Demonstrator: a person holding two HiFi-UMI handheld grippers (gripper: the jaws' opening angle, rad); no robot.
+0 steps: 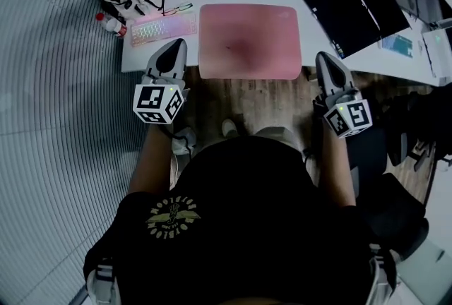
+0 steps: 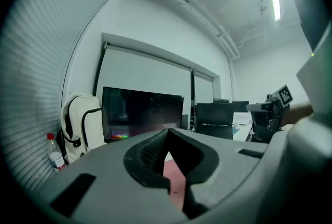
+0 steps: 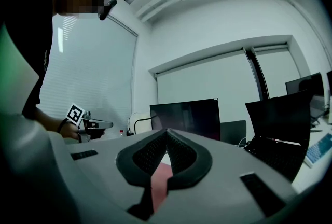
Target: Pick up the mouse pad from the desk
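- The pink mouse pad [image 1: 249,41] lies flat on the white desk [image 1: 374,62], in the middle of its front. The keyboard [image 1: 154,30] is just to its left and a black laptop [image 1: 349,10] is to its right. Its near edge sits at the desk's front edge, perhaps a little over it (the head view does not settle which).
- Nothing of the pick-up looks done: no corner is raised and neither gripper has hold of the pad.
- The left gripper [image 1: 175,49] is held just off the pad's near left corner. Its own view shows the jaws pressed together with nothing between them, only a sliver of pink pad beyond.
- The right gripper [image 1: 326,60] is beside the near right corner, and its jaws are likewise closed and empty. Its view shows the same pink strip past the tips.
- Both grippers point roughly level toward the desk, one on each side of the pad, and I cannot tell whether either touches the desk.
- What remains, as I judge it, is nearly the whole task: part the jaws, slip one under an edge or corner, close on it, and lift the pad clear.
- The thin, flat pad gives little to catch, so the front edge looks the likeliest place to start.
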